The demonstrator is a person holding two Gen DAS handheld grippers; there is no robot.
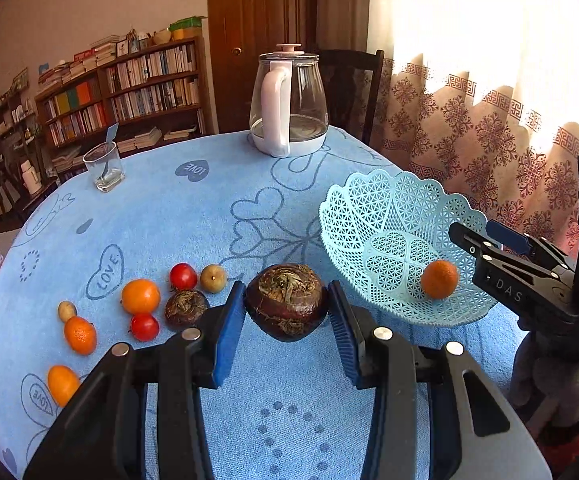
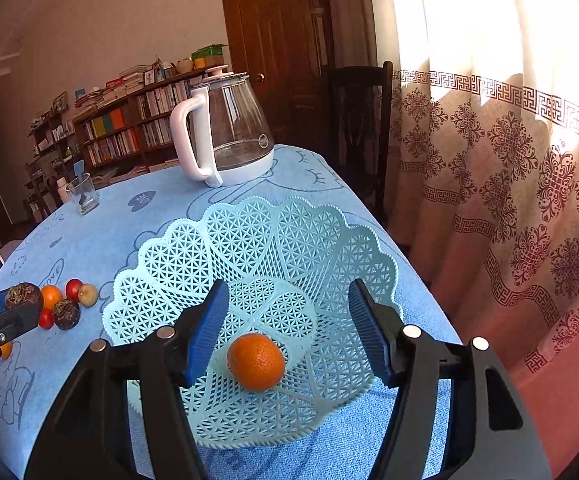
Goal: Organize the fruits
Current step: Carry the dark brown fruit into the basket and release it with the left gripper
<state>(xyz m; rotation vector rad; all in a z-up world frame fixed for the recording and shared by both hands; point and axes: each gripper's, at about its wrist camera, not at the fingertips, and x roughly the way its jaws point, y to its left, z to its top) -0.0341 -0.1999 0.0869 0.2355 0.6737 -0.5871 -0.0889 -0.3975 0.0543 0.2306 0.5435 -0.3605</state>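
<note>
chestnut-like brown fruit (image 1: pixel 286 302) with a rough fibrous top is clamped between the blue pads of the left tongs (image 1: pixel 287 304), held clear above the blue cloth of the counter (image 1: pixel 161 216), just left of the basket (image 1: pixel 389 208). basket is a pale turquoise lattice bowl with a scalloped rim, sitting on the counter's right side; one orange (image 2: pixel 256 361) lies inside it, near the front of the floor. right tongs (image 2: pixel 287 332) hang over the basket with pads apart, nothing between them, the orange just below and between the pads. left of the held fruit, loose pile on the cloth: second brown fruit (image 1: pixel 186 307), two red fruits (image 1: pixel 183 276) (image 1: pixel 144 327), a tan round fruit (image 1: pixel 213 278), a larger orange (image 1: pixel 141 296), two smaller oranges (image 1: pixel 80 335) (image 1: pixel 62 384) nearer the front left edge, and a small tan one (image 1: pixel 67 311) beside them. second brown fruit touches or nearly touches the near red one; cannot tell which. far side of the counter: glass kettle (image 1: pixel 289 100) with white handle and base, pink lid knob, a little water in it. left rear: clear glass tumbler (image 1: pixel 104 166) with a spoon in it. behind: bookshelf (image 1: pixel 129 88), wooden door (image 1: pixel 261 40), dark chair (image 1: pixel 353 88), patterned curtain (image 1: pixel 489 120) backlit by sun.
</note>
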